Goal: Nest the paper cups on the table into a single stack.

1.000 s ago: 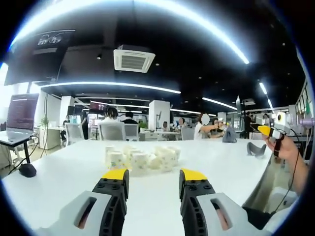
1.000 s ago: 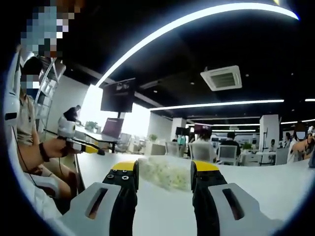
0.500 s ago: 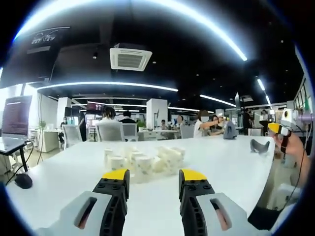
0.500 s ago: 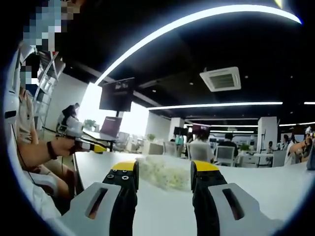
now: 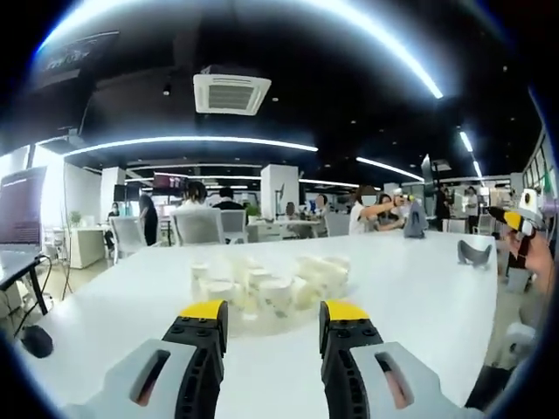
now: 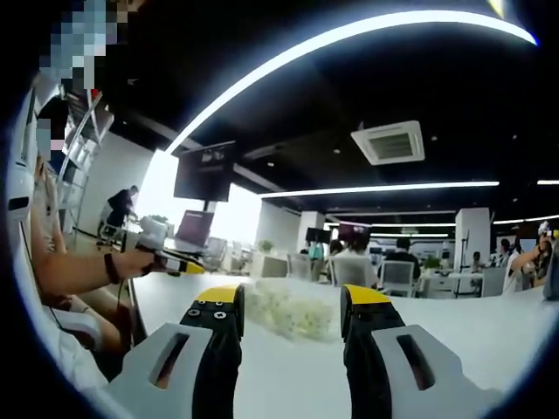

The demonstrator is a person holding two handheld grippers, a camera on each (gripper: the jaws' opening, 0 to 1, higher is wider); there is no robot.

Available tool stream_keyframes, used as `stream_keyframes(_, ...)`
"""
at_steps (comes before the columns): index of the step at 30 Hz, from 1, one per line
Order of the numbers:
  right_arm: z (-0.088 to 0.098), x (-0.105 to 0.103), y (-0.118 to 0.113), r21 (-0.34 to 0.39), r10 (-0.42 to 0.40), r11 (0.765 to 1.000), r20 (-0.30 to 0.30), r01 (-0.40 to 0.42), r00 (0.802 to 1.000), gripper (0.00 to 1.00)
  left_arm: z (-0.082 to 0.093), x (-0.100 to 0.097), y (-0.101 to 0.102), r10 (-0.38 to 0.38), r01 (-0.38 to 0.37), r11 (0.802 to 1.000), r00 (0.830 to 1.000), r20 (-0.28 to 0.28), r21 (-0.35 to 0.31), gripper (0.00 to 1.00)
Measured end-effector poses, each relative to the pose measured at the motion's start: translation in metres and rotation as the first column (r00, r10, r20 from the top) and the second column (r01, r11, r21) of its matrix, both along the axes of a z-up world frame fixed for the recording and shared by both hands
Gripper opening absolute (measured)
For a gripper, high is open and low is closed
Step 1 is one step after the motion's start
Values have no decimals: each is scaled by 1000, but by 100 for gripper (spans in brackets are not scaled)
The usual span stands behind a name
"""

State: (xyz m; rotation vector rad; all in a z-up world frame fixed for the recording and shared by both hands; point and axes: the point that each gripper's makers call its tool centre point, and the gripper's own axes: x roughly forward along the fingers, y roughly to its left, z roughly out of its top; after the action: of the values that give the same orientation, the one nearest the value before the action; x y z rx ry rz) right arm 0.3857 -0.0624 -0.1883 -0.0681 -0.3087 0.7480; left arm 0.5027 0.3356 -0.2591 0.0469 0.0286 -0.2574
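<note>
Several paper cups sit clustered on the white worktop just beyond my left gripper, whose jaws stand released and hold nothing. My right gripper is likewise parted, the cups ahead between its jaws. A grey object lies far right; nothing blocks either approach.

Ceiling air-conditioning vent, dark wall screen, white office chair, seated people at far desks
</note>
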Motion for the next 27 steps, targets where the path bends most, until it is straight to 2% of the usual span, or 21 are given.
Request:
stream_keyframes(4,2,-1,1,-1,-1,1000,4,1,1000,46,-12,23,0,-20,21,1000,999,-40,13,45)
stream_keyframes(7,3,-1,0,3,-3,1000,5,3,1000,46,-13,38,4,-5,5,1000,999,-32,20,45)
stream_keyframes(9,4,-1,-1,5,-6,1000,7,6,1000,46,-15,49,11,26,-24,998,999,-31,57,45)
stream_keyframes(14,6,-2,-2,4,-7,1000,10,7,1000,46,-17,75,23,51,-50,998,998,-39,36,45)
stream_keyframes(17,7,-1,-3,13,-9,1000,12,9,1000,46,-21,89,29,81,-77,992,996,-40,96,45)
stream_keyframes(19,6,-1,-2,9,-9,1000,9,9,1000,46,-25,97,28,84,-78,991,995,-52,110,44)
stream_keyframes(27,4,1,1,5,-4,1000,3,4,1000,46,-38,129,33,83,-77,996,988,-128,50,44)
